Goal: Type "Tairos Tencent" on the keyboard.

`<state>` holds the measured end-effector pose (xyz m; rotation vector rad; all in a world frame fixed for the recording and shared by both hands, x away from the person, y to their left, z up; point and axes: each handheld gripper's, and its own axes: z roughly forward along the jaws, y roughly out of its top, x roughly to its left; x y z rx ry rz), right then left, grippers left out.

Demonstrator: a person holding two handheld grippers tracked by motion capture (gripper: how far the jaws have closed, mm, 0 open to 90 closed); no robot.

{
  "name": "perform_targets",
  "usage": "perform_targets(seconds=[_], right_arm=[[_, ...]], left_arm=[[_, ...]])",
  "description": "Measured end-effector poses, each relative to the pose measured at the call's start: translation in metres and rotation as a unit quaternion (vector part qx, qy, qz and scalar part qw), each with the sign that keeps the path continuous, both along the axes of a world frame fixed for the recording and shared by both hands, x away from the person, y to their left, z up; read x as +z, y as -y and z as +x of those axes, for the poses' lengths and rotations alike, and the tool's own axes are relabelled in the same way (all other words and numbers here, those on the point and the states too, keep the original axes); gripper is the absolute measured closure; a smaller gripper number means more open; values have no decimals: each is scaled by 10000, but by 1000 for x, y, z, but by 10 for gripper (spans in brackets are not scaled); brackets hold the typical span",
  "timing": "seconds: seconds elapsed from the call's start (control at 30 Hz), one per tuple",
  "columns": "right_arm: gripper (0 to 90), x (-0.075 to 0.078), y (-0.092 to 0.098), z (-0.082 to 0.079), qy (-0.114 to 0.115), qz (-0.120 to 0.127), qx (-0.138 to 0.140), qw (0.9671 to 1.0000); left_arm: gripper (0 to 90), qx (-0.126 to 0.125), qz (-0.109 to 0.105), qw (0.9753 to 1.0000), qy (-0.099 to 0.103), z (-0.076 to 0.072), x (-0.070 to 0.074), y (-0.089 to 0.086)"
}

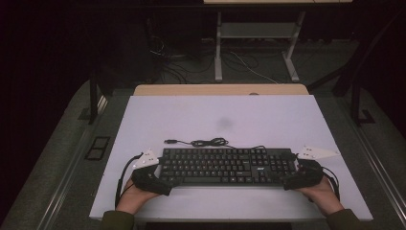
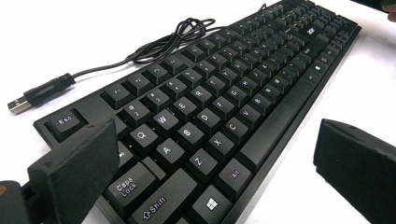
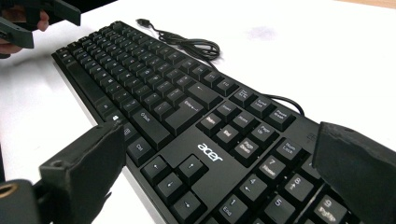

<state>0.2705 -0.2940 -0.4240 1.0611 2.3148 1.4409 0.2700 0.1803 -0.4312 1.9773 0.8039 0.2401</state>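
the black keyboard (image 1: 226, 166) lies flat near the front edge of the white table (image 1: 220, 120), long side toward me, its cable (image 1: 207, 142) coiled just behind it with the usb plug (image 2: 19, 104) loose on the surface. i've got my left gripper (image 1: 152, 178) at the esc-and-shift end and my right gripper (image 1: 300, 176) at the numpad end. both sets of jaws stand wide, straddling the keyboard's ends without closing on it. i'd judge they're placed this way so each end can be pinched evenly and the board lifted level. no containers on the table; nothing to fill or empty.
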Motion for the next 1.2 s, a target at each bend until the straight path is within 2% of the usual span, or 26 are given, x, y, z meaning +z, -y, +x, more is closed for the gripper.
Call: perform_targets(seconds=[0.17, 1.2], right_arm=[[26, 1, -5, 2, -1, 80, 55, 10000], [26, 2, -36, 14, -41, 198, 367, 9991]], left_arm=[[0, -37, -12, 10000, 17, 0, 1, 3], [0, -103, -49, 9999, 58, 1, 1, 9]])
